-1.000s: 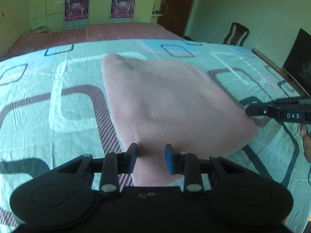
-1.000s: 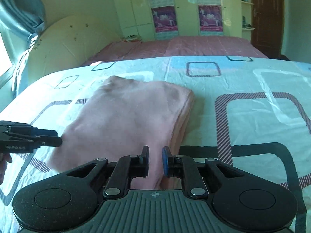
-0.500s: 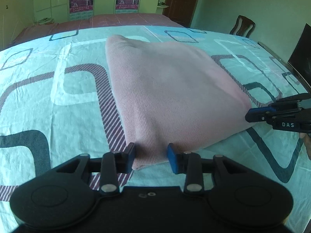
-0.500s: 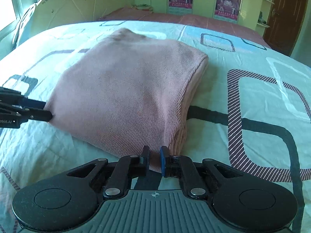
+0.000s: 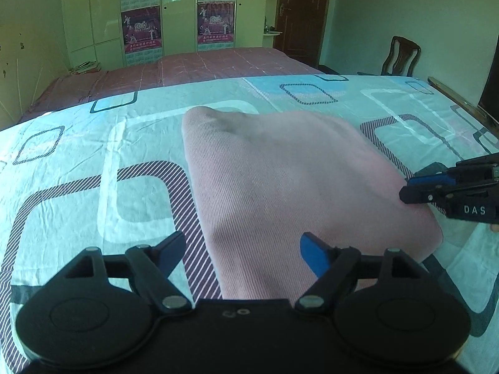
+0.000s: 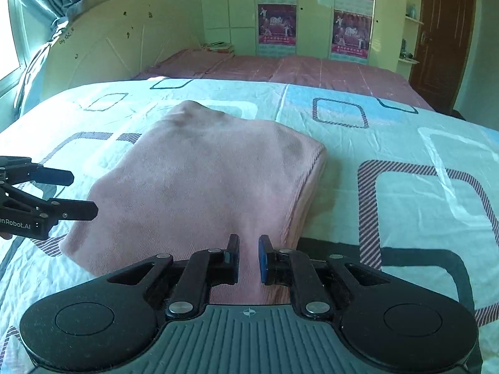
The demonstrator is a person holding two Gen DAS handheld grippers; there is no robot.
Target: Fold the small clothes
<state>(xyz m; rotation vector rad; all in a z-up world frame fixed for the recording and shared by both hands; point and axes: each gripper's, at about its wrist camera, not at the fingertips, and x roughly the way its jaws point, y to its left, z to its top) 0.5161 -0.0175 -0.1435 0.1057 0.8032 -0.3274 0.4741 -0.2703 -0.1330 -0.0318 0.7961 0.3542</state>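
A pink knitted garment lies folded into a thick square on the bed; it also shows in the right wrist view. My left gripper is open wide, its fingers over the garment's near left corner, holding nothing. It also shows in the right wrist view, open beside the garment's left edge. My right gripper has its jaws narrowly apart over the garment's near right corner, with cloth seen in the gap. It also shows in the left wrist view at the garment's right edge.
The garment rests on a bed sheet of pale teal with dark rounded squares. A maroon bedspread lies behind it. A wooden chair and a door stand at the far right, wardrobes at the back.
My left gripper has opened wide and let go of the garment's corner. My right gripper's jaws have parted a little. Both grippers have lifted and pulled back slightly.
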